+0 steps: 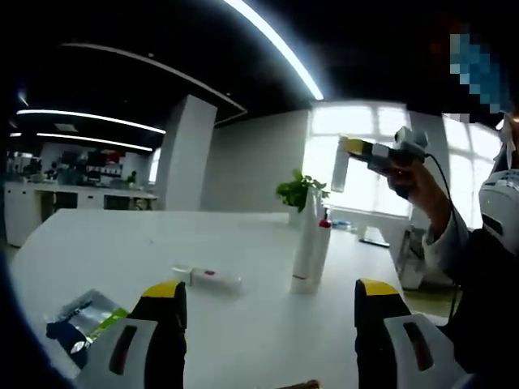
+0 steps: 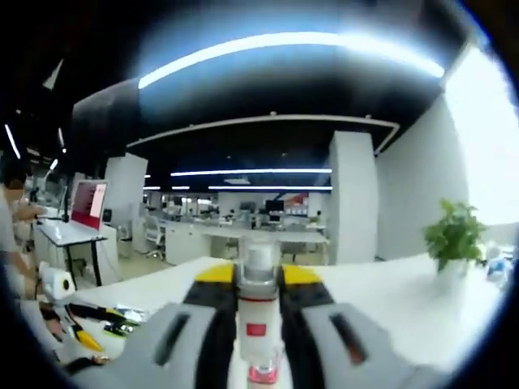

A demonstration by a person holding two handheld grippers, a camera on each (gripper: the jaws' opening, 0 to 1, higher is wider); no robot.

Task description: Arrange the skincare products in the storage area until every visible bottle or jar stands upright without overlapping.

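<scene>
My left gripper (image 1: 268,306) hovers low over the white table (image 1: 105,243), open, with nothing between its yellow-tipped jaws. Ahead of it a small white tube (image 1: 208,278) lies flat. Further right, a tall white bottle (image 1: 306,243) stands upright with a red-capped bottle (image 1: 323,247) close beside it. A person's hand holds my right gripper (image 1: 350,149) high above the table, shut on a small clear bottle (image 1: 339,168). In the right gripper view that clear bottle (image 2: 258,301), with a white cap and red label, stands clamped between the jaws of the right gripper (image 2: 258,279).
A crumpled foil packet (image 1: 85,318) lies at the table's near left. A potted plant (image 1: 298,193) stands at the far edge, also visible as the plant (image 2: 454,235). A person's sleeve (image 1: 486,284) fills the right side. Hand tools (image 2: 81,324) and a paper roll (image 2: 57,284) lie at left.
</scene>
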